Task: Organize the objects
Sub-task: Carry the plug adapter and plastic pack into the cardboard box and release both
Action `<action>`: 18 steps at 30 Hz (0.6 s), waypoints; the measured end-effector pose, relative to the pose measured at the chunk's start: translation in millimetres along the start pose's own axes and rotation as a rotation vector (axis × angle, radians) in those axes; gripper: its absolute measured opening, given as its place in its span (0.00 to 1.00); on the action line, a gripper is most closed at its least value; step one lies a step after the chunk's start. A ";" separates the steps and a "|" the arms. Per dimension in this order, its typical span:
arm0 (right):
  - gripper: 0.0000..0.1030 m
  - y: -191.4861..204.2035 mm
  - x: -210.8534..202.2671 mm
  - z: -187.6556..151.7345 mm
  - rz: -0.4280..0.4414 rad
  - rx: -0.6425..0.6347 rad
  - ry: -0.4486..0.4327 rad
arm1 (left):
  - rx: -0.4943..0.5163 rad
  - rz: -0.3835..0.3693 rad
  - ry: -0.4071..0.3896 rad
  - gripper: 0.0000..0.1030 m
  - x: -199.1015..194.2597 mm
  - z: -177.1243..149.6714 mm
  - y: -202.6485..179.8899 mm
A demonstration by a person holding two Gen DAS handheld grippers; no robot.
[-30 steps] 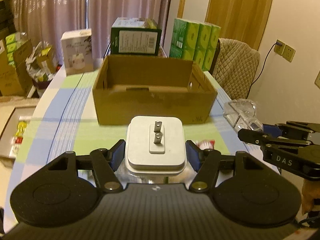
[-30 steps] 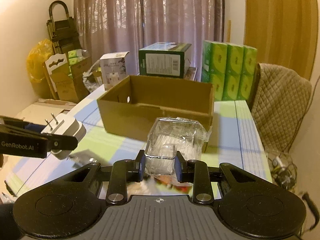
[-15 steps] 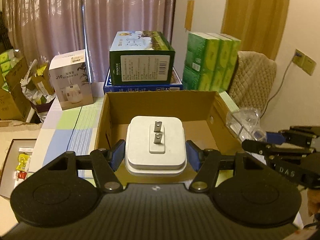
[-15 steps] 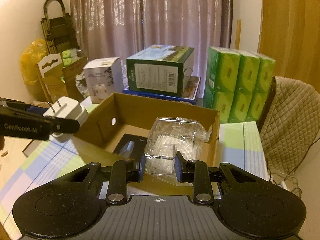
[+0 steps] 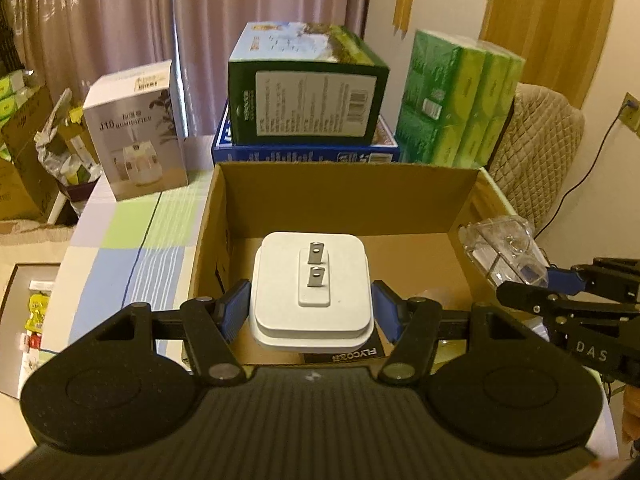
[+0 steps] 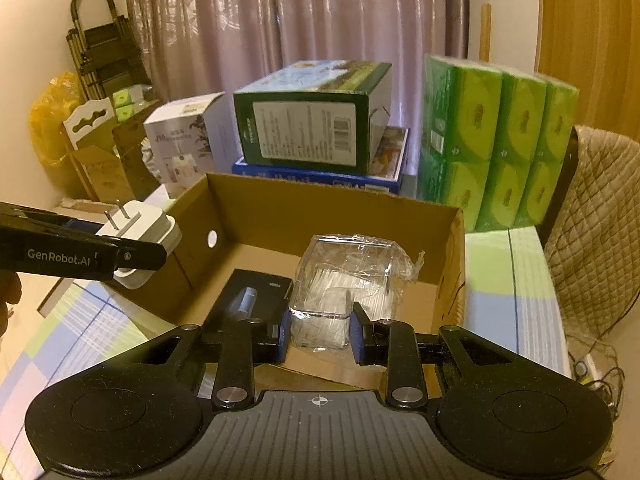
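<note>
Above cardboard box (image 5: pixel 348 196): left gripper (image 5: pixel 311 312) fingers clamped on white charger (image 5: pixel 312 292), prongs facing forward, over box's near-left part. Right gripper (image 6: pixel 318 330) fingers clamped on clear plastic container (image 6: pixel 340 280), over box's near-right part. Black packet (image 6: pixel 250 300) lying flat inside box. Box on checked desk (image 5: pixel 132 248), green tissue packs (image 6: pixel 500 144) behind it.

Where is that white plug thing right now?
The white plug adapter is clamped in the left gripper, held above the near left part of the open cardboard box. In the right wrist view it hangs at the left, beside the box's left wall.
</note>
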State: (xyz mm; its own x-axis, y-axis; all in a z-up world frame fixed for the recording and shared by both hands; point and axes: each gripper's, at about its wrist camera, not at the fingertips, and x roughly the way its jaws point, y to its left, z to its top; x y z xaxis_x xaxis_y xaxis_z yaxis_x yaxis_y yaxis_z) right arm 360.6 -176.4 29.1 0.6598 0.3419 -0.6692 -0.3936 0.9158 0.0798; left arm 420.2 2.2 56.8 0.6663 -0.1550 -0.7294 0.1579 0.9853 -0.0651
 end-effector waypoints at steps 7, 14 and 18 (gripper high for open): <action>0.26 -4.5 16.0 -6.0 0.000 0.016 0.023 | -0.011 0.050 -0.013 0.78 15.1 0.1 9.1; 0.26 -8.0 17.1 -7.3 -0.004 0.029 0.025 | -0.003 0.059 -0.029 0.78 2.8 0.4 18.6; 0.26 -8.1 16.3 -7.1 -0.004 0.028 0.025 | 0.014 0.057 -0.025 0.78 -0.6 -3.5 15.9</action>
State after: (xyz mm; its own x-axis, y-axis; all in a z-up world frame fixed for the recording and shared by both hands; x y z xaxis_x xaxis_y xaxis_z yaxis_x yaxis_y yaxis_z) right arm 370.0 -179.7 12.3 0.6448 0.3329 -0.6880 -0.3723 0.9229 0.0976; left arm 419.8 18.3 53.8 0.6924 -0.1002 -0.7145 0.1287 0.9916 -0.0143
